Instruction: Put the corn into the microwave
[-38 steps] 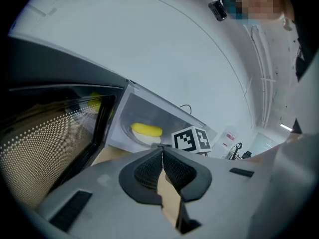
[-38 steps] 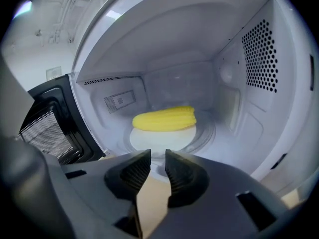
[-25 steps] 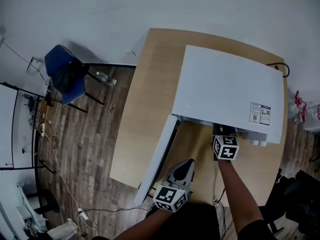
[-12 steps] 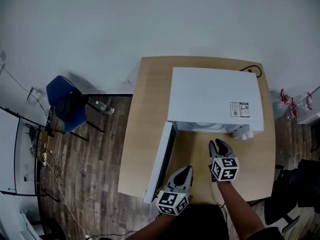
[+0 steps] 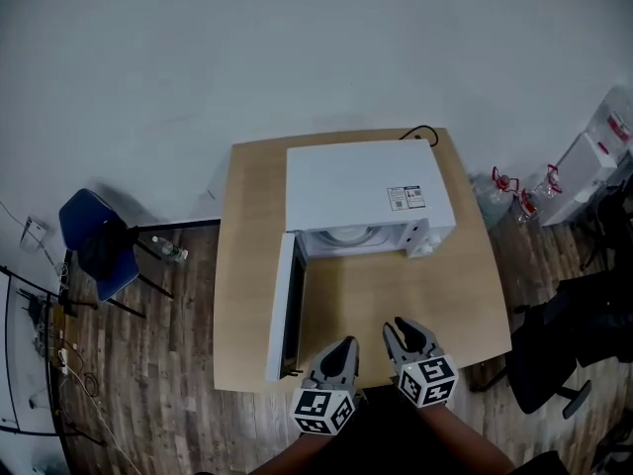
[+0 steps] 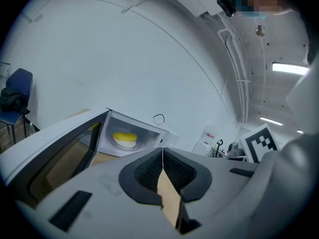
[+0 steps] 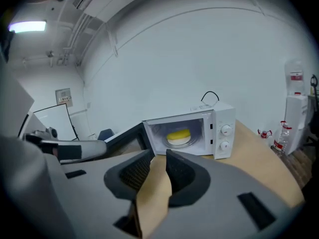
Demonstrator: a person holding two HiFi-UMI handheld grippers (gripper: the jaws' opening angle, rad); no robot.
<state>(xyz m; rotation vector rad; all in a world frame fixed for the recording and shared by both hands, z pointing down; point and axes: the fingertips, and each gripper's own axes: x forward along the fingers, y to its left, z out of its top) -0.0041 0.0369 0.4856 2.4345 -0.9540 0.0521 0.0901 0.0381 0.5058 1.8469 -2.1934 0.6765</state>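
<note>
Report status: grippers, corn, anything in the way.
Left gripper shut, empty; right gripper open, empty. Yellow corn on white plate inside white microwave. Door open, nothing blocking.

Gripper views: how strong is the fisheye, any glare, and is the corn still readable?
Left gripper view: heavy fisheye, dark vignetted corners, wall lines bow, ceiling light blown out; corn small but clear. Right gripper view: same bowing and dark corners, corn sharp. Head view: even light, soft shadows, milder bending.

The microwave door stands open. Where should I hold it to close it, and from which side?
I would grip the door at its free end, nearest you, farthest from the hinge at the microwave. Come from the front, jaws astride the thin upright slab; that edge stands clear.
</note>
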